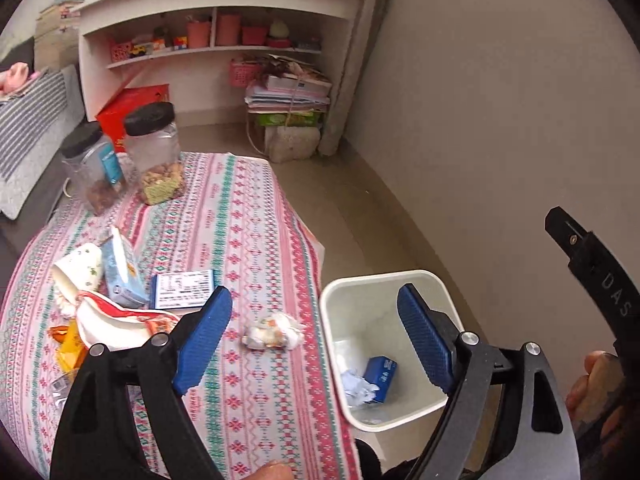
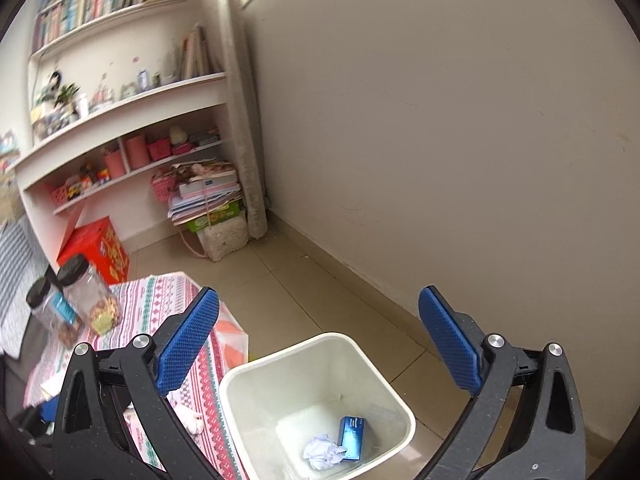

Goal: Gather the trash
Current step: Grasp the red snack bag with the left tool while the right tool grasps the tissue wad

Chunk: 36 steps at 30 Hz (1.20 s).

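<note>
A white trash bin [image 1: 440, 282] stands on the floor at the table's right edge; it holds a blue box [image 1: 382, 376] and crumpled white paper [image 1: 358, 390]. My left gripper [image 1: 316, 338] is open and empty, above the table edge and the bin. A crumpled wrapper [image 1: 274, 332] lies on the patterned tablecloth [image 1: 248, 240] between the fingers. Further left lie a paper cup [image 1: 80, 270], a light blue carton [image 1: 120, 272], a blue-and-white box [image 1: 184, 290] and a red-and-white wrapper [image 1: 116, 320]. My right gripper [image 2: 320, 340] is open and empty above the bin [image 2: 248, 376], which holds the blue box [image 2: 352, 436] and the paper [image 2: 322, 454].
Two black-lidded plastic jars [image 1: 156, 152] stand at the table's far left. A white shelf unit [image 1: 216, 20], a red box [image 1: 128, 108] and a stack of books and papers [image 1: 288, 96] stand beyond. A plain wall [image 1: 500, 100] runs along the right, close to the bin.
</note>
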Each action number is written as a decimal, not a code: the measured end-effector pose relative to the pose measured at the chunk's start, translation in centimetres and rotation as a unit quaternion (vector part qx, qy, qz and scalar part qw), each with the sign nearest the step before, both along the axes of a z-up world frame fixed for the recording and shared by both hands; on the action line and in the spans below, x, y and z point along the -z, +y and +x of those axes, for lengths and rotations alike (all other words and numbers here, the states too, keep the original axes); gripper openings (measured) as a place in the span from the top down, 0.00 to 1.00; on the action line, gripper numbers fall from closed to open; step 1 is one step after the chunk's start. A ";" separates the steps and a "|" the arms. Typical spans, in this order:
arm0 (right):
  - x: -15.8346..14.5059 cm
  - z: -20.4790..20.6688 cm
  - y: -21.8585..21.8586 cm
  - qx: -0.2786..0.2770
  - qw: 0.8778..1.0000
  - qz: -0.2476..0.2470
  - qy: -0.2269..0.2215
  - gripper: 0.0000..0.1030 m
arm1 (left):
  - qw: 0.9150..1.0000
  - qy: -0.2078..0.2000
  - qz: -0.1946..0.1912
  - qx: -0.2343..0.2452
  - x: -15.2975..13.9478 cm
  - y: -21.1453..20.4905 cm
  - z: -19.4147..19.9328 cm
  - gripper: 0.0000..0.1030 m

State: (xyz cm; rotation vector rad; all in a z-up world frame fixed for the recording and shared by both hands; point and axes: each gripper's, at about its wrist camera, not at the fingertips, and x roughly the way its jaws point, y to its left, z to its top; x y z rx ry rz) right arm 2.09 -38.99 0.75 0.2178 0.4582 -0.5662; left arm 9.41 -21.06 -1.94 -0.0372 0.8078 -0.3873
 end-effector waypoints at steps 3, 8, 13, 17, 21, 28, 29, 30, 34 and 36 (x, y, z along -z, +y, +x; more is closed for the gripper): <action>0.0 0.2 1.6 -0.015 1.000 -0.013 0.003 0.07 | 1.000 -0.012 0.010 -0.020 -0.2 1.4 -0.3 0.17; 0.3 1.0 4.0 -0.039 0.999 -0.019 0.008 0.07 | 0.998 -0.013 0.031 -0.051 0.1 3.9 -0.4 0.15; 0.4 2.3 6.5 -0.065 0.997 -0.026 0.017 0.07 | 0.996 0.004 0.041 -0.082 1.0 6.7 0.2 0.14; 0.6 3.1 8.1 -0.083 0.996 -0.027 0.023 0.07 | 0.993 0.022 0.048 -0.110 2.0 9.0 0.9 0.14; 1.3 3.8 9.4 -0.097 0.994 -0.023 0.037 0.07 | 0.985 0.062 0.041 -0.157 3.7 11.8 2.4 0.14; 3.5 5.8 11.2 -0.133 0.986 -0.053 0.083 0.07 | 0.949 0.179 -0.042 -0.257 8.3 17.3 6.6 0.14; 3.9 6.2 11.3 -0.140 0.984 -0.056 0.095 0.07 | 0.942 0.192 -0.058 -0.268 9.0 17.9 7.2 0.14; 4.4 6.7 11.4 -0.146 0.982 -0.057 0.107 0.07 | 0.938 0.201 -0.066 -0.275 9.5 18.2 7.6 0.14; 6.5 8.7 11.6 -0.169 0.971 -0.051 0.161 0.07 | 0.923 0.245 -0.096 -0.280 11.7 18.9 8.8 0.15; 7.8 9.7 11.7 -0.178 0.965 -0.045 0.188 0.07 | 0.921 0.260 -0.108 -0.271 12.4 18.7 9.0 0.27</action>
